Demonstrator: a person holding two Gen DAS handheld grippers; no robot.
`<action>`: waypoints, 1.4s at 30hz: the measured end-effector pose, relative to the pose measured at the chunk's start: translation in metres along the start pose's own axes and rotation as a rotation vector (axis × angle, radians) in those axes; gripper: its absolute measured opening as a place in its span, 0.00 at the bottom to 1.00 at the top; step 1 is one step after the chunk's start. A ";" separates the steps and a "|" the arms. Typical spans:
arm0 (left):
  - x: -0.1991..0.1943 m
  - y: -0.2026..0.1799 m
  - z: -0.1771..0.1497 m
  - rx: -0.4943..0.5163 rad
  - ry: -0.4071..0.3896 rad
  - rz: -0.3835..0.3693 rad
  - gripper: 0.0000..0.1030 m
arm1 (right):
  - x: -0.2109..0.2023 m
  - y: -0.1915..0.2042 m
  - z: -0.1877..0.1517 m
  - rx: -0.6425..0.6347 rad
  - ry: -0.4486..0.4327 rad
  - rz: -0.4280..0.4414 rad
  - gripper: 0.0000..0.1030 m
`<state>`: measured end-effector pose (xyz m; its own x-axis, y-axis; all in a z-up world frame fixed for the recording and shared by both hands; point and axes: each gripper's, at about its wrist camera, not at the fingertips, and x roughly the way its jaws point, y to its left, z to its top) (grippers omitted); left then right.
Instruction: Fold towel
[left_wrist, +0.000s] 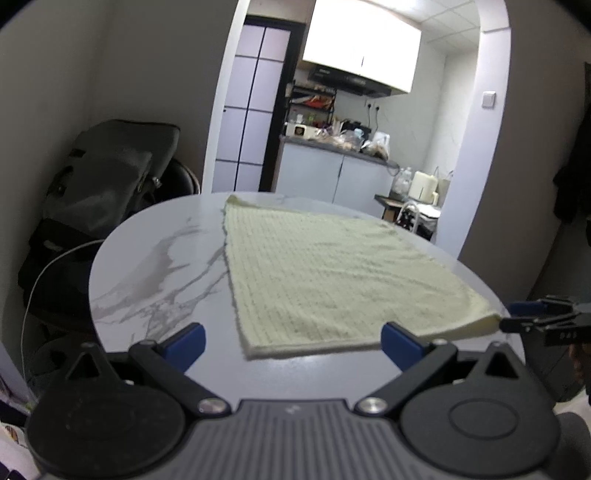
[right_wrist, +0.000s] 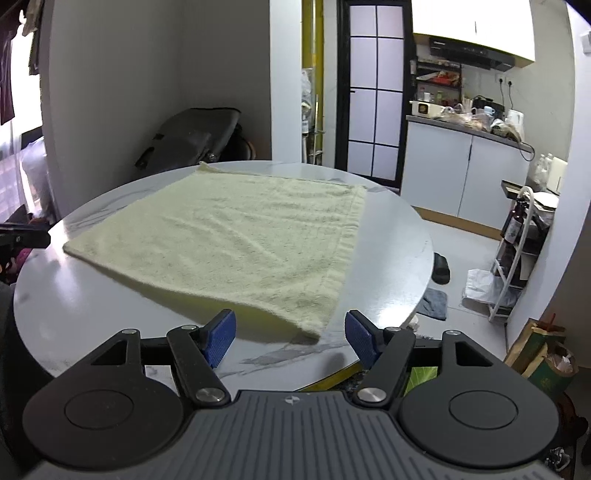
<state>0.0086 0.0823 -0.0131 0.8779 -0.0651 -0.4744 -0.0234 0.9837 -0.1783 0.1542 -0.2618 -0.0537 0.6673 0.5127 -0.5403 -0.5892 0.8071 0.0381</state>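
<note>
A pale yellow towel (left_wrist: 325, 277) lies spread flat on the round white marble table (left_wrist: 155, 266). My left gripper (left_wrist: 291, 343) is open, its blue pads on either side of the towel's near left corner, just short of it. In the right wrist view the towel (right_wrist: 240, 240) lies the same way. My right gripper (right_wrist: 290, 338) is open, with the towel's near right corner just ahead between the pads. That corner is slightly lifted off the table (right_wrist: 388, 251). The right gripper also shows at the right edge of the left wrist view (left_wrist: 517, 317).
A dark bag on a chair (left_wrist: 107, 177) stands behind the table at the left. A kitchen counter with clutter (right_wrist: 469, 125) is at the back right. A white rack (right_wrist: 517, 251), bags and a cloth lie on the floor at the right.
</note>
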 end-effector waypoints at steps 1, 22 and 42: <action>0.000 -0.001 0.000 0.006 -0.004 0.003 1.00 | 0.000 0.000 0.001 0.000 0.000 -0.001 0.68; 0.004 -0.008 -0.011 0.076 -0.012 -0.015 1.00 | 0.015 -0.003 -0.002 -0.033 0.007 -0.053 0.24; 0.008 -0.007 -0.009 0.077 0.010 -0.015 1.00 | -0.025 0.018 -0.010 -0.113 0.004 -0.089 0.16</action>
<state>0.0112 0.0730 -0.0231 0.8731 -0.0809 -0.4808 0.0269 0.9926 -0.1182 0.1226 -0.2631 -0.0479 0.7174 0.4395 -0.5405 -0.5759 0.8107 -0.1051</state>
